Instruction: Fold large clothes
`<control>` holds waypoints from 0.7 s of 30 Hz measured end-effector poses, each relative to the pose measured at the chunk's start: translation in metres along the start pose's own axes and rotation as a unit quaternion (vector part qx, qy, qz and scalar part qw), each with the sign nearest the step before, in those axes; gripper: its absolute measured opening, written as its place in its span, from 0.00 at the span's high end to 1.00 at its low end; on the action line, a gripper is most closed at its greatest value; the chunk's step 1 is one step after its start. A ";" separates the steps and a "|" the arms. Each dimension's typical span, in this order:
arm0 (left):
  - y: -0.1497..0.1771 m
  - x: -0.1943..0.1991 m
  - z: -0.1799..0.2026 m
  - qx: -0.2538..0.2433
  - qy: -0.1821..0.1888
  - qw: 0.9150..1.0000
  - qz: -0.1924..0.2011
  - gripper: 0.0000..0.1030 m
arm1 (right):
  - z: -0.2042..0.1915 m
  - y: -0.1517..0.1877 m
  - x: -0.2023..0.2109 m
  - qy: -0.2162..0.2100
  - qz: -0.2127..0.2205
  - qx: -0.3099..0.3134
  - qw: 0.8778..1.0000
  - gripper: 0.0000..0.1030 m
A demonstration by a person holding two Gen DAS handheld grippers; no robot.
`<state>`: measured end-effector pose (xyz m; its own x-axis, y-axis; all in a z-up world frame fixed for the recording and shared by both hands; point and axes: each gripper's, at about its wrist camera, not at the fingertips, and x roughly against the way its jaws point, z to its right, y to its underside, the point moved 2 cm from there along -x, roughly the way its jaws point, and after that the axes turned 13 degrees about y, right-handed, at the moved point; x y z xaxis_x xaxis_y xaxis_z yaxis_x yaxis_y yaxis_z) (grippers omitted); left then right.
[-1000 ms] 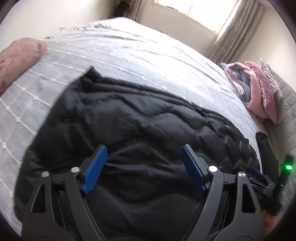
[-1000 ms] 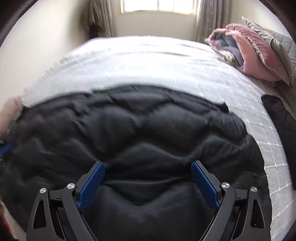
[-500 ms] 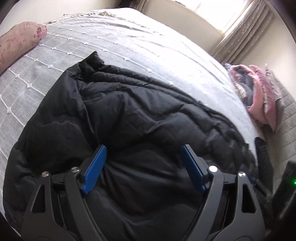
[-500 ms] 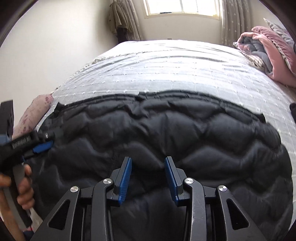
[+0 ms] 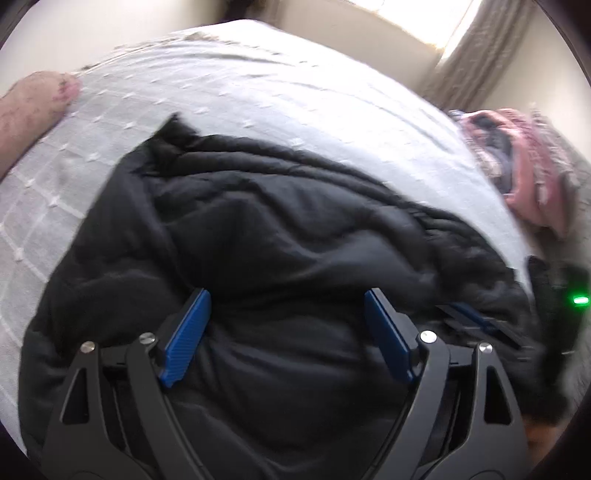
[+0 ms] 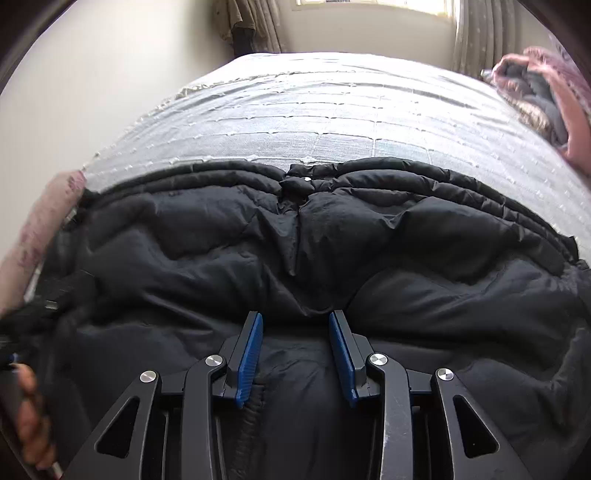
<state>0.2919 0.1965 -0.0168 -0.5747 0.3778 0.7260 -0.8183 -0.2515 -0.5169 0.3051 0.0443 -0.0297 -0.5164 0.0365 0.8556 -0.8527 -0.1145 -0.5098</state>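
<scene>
A large black quilted puffer jacket lies spread on a grey-white bedspread; it also fills the right wrist view. My left gripper is wide open just above the jacket near its near edge, with nothing between the pads. My right gripper has its blue pads narrowed, closed on a thick fold of the jacket near its hem. The right gripper shows blurred at the right of the left wrist view.
A pile of pink and grey pillows and blankets sits at the bed's right side, also in the right wrist view. A pink floral pillow lies at the left. Walls and a curtained window lie beyond.
My right gripper went from wide open to narrowed on a jacket fold. The jacket's far edge bunched toward me, exposing collar and snap. My left gripper stayed open and shifted slightly.
</scene>
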 end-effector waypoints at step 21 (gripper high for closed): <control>-0.019 0.013 -0.099 0.108 -0.058 0.992 0.041 0.16 | 0.184 -0.001 -0.027 0.109 0.001 -0.176 0.978 0.49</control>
<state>0.3018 0.2941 -0.0424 -0.6270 0.2461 0.7391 -0.7450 -0.4668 -0.4766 0.3345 -0.1390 -0.0354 -0.4895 0.2513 0.8350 -0.8066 0.2333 -0.5431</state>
